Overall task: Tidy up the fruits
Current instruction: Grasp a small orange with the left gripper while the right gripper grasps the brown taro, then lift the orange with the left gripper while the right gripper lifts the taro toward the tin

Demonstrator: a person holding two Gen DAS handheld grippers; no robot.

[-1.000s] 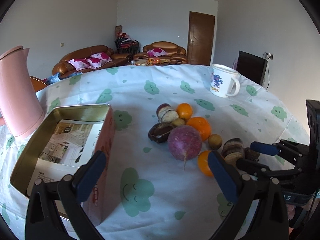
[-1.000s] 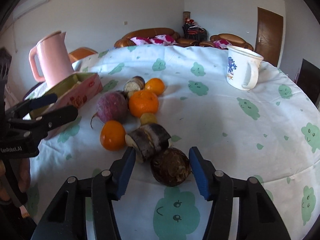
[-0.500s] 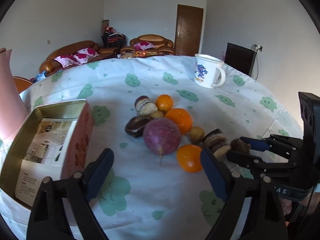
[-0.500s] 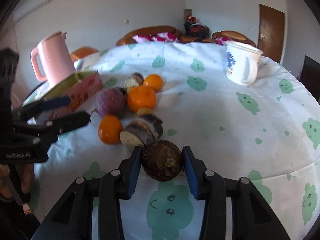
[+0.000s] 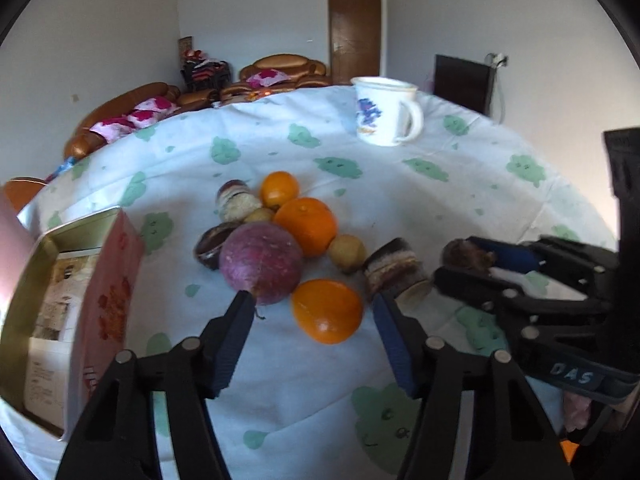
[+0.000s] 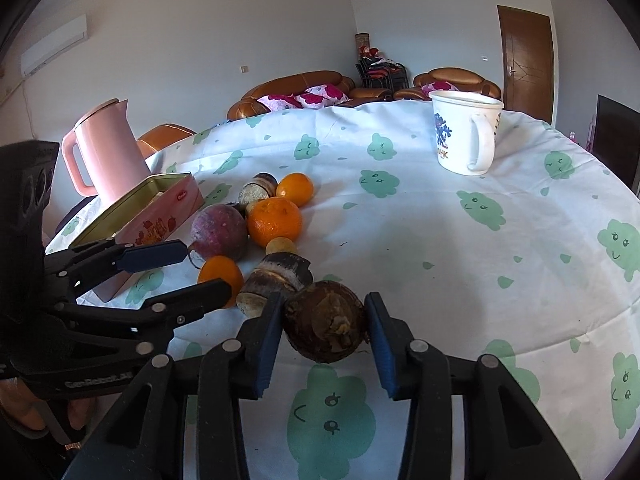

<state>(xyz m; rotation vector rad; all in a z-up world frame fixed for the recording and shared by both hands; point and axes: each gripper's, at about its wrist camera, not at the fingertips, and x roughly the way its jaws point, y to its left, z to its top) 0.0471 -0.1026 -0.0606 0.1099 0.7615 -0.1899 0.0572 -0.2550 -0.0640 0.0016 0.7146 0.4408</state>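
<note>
Item: dark brown, rough-skinned round root (image 6: 325, 327), firm, likely moderately heavy, non-fragile; clamped across its widest middle by the right gripper (image 6: 324, 330). Left gripper (image 5: 312, 312) spread wide around the small glossy orange citrus fruit (image 5: 327, 310), which is softer-skinned; best taken across its equator.

The pink kettle (image 5: 10, 232) is cut off at the left wrist view's left edge.

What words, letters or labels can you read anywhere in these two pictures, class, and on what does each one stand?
"DAS": on the body of the right gripper, cut off.
"CenRobot.AI": on the body of the left gripper, faint.
"HK": red letters low on the white mug, the rest hidden.
Red oval label on the pink tin: too small to read.
Printed sheet inside the tin: too blurred to read.
</note>
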